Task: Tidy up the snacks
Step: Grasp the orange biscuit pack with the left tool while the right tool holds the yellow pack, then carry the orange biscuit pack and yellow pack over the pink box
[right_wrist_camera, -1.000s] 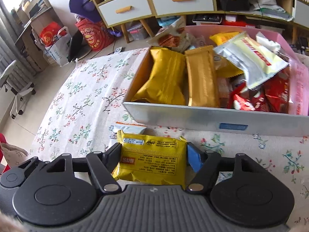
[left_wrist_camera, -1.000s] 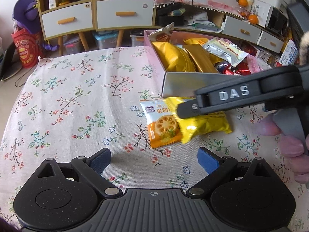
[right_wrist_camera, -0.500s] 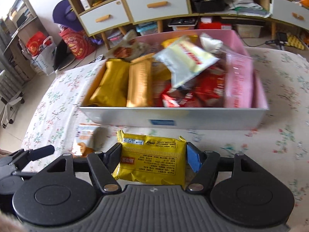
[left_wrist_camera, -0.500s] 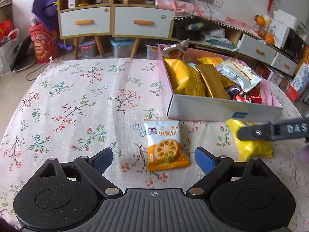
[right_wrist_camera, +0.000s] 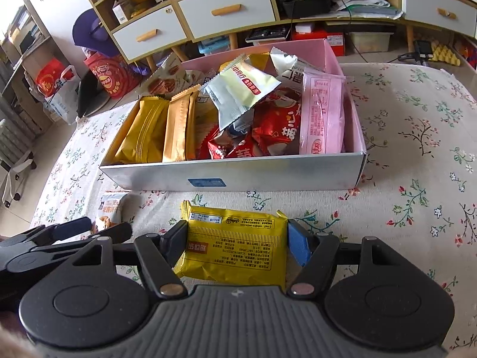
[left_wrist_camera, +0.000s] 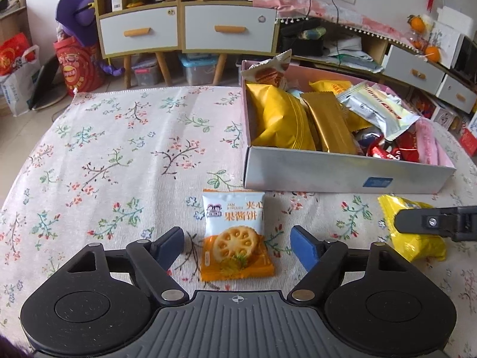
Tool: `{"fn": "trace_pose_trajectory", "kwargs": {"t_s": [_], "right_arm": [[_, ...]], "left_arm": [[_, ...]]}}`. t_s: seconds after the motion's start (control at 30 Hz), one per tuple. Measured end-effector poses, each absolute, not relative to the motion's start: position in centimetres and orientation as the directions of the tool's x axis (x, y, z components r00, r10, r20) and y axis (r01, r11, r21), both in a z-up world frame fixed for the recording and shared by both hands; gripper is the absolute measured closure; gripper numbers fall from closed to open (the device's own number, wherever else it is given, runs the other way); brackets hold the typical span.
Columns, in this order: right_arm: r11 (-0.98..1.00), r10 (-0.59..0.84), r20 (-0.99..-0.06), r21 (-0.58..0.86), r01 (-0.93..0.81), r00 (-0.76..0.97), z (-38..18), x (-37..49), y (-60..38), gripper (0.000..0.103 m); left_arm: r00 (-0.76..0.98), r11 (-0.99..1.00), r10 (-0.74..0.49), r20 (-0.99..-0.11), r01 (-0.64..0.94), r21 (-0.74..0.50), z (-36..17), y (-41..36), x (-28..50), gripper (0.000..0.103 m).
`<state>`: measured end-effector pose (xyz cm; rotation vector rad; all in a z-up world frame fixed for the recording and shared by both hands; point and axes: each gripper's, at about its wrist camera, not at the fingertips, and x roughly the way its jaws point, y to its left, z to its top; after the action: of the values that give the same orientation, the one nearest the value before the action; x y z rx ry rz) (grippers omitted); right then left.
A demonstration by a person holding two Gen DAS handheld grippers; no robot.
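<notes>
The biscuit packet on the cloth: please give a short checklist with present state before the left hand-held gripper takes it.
1. Biscuit packet lies flat between the fingers of the left hand-held gripper: ok.
2. Pads touch the packet: not ok; the jaws have just been closing, gaps remain on both sides.
3. Right hand-held gripper grips the yellow packet: ok.
4. Right hand-held gripper is clear of the biscuit packet: ok.
5. Box has free room: cannot tell, it looks crowded.
</notes>
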<state>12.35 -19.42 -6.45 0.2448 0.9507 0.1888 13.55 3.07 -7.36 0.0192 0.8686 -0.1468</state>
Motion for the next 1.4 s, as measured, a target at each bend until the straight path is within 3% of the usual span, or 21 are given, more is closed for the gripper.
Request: {"fn": "trace_pose_trajectory", "kwargs": {"t_s": [0.1,0.2,0.3,0.37,0.93,1.4], "right_arm": [[0.958,0.264,-0.778,0.279,-0.063,0.570,-6.5,12.2,-19.7,0.037],[0.958,0.265,-0.779,0.278,-0.066,0.568,-6.7,12.2,-19.9,0.037],[0.958,0.267,-0.778,0.280,-0.065,0.569,-6.7,12.3,-20.1,0.037],[0.958,0.267,-0.777,0.281,-0.065,0.570,-6.7,12.2,-20.1,0.037],[0.954,0.274,-0.770,0.292,-0.062,0.576,-5.8,11.7,-20.3,0.037],[0.937,0.294,-0.705,0.345,-0.051,0.645,-2.5,12.8,-21.4,0.037]], "left_arm": [[0.642,0.991,-0.102,-0.760,0.132,-0.022,-7.3,2.6,13.7,0.033],[0.647,0.992,-0.087,-0.758,0.127,-0.006,-7.3,2.3,13.8,0.044],[0.651,0.991,-0.082,-0.755,0.134,0.008,-7.1,2.0,13.7,0.061],[0.650,0.990,-0.085,-0.755,0.140,0.010,-7.1,1.8,13.7,0.065],[0.640,0.986,-0.137,-0.756,0.159,-0.043,-4.8,1.9,12.2,0.066],[0.704,0.977,-0.195,-0.683,0.200,-0.072,-1.2,0.9,12.8,0.066]]}}
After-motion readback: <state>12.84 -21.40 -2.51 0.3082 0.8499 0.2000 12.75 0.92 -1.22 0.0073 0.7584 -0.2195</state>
